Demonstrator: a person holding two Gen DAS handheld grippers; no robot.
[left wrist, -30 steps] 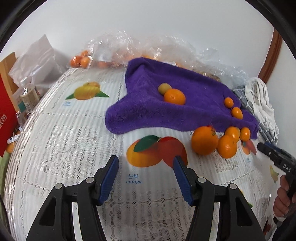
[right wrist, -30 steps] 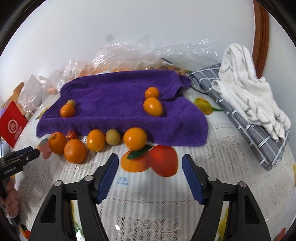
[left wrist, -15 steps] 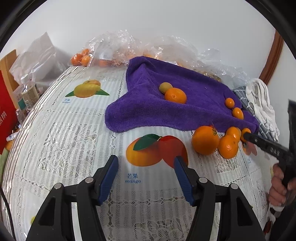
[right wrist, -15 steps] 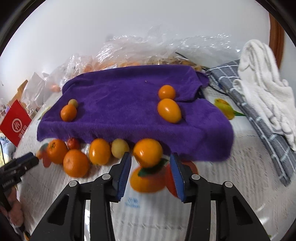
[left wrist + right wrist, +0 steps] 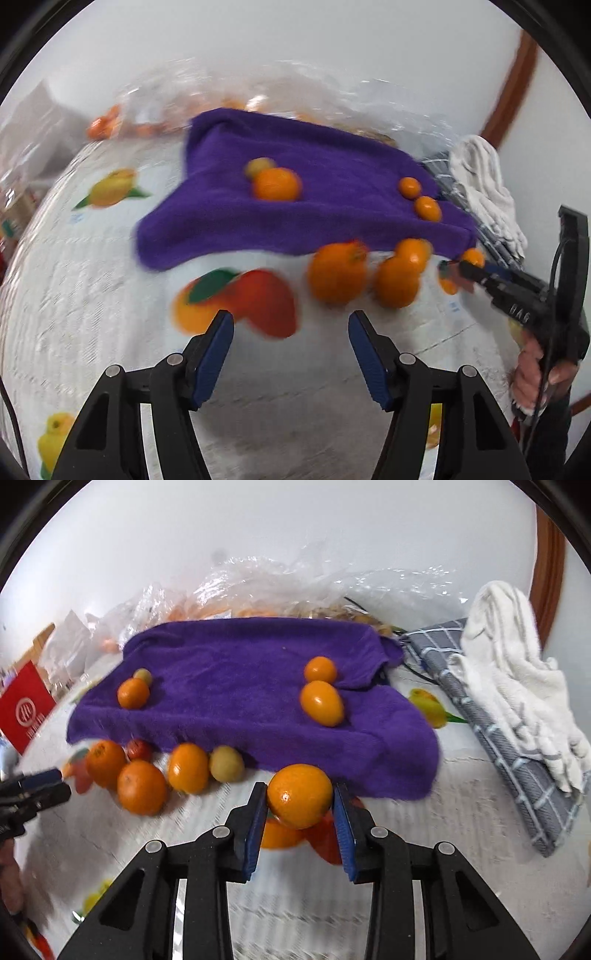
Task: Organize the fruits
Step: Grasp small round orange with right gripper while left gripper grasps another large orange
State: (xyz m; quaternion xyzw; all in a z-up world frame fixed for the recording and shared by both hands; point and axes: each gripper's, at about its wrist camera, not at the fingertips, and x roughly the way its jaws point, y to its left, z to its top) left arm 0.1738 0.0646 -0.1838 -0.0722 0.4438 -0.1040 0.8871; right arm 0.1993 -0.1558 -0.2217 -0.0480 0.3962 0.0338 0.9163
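- Right gripper (image 5: 299, 799): jaws closing on a round orange (image 5: 300, 795); both blue pads lie against its sides, the fruit just in front of the purple towel's near edge.
- Left gripper (image 5: 291, 356): jaws about half apart, nothing between them; it hangs over the counter (image 5: 280, 406) above a printed mango picture (image 5: 236, 306).
- Purple towel (image 5: 236, 686): spread across the back of the counter, its near edge draped forward.
- On the towel, left part: one small orange (image 5: 133, 693) touching a small yellow-green fruit (image 5: 142, 675) behind it.
- On the towel, right part: an oval orange fruit (image 5: 322, 703) with a smaller round one (image 5: 320, 669) just behind it.
- Off the towel, along its near edge: a row of three oranges (image 5: 142, 787), a small red fruit (image 5: 139, 749) and a yellow-green fruit (image 5: 226, 763), close together and left of the held orange.
- Counter covering: white lace-patterned cloth with fruit prints.
- Right side: grey checked cloth (image 5: 495, 731) with a white towel (image 5: 517, 686) heaped on it.
- Behind the towel: crumpled clear plastic bags (image 5: 280, 587) with more orange fruit inside, blurred.
- Far left: red carton (image 5: 26, 709), partly cut off.
- Left wrist view is motion-blurred; a hand (image 5: 535, 373) holds the right gripper's handle at its right edge.
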